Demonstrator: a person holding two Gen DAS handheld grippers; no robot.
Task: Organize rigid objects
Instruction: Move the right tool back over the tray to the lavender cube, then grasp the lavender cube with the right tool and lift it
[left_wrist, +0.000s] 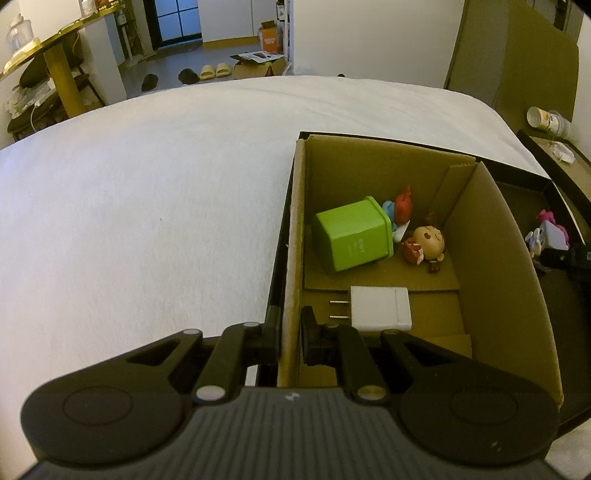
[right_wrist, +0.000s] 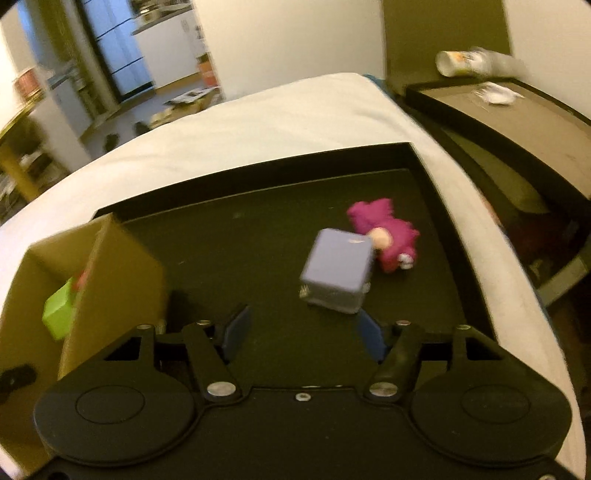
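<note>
White bedding (left_wrist: 147, 221) carries a black tray (right_wrist: 258, 192) with a cardboard box (left_wrist: 491, 258) inside. Left claw (left_wrist: 290, 332) is clamped on the box's near wall. Right claw (right_wrist: 301, 334) stands partly open and empty, just short of a lavender cube (right_wrist: 338, 273) that touches a pink figurine (right_wrist: 391, 236) on the tray floor.

Bare black tray (right_wrist: 258, 236) floor is lying open across the left and centre of the right wrist view. The purple box (right_wrist: 338, 273) and pink figure (right_wrist: 388, 232) are blocking the centre right; the cardboard box (right_wrist: 110, 269) wall is closing off the left.
</note>
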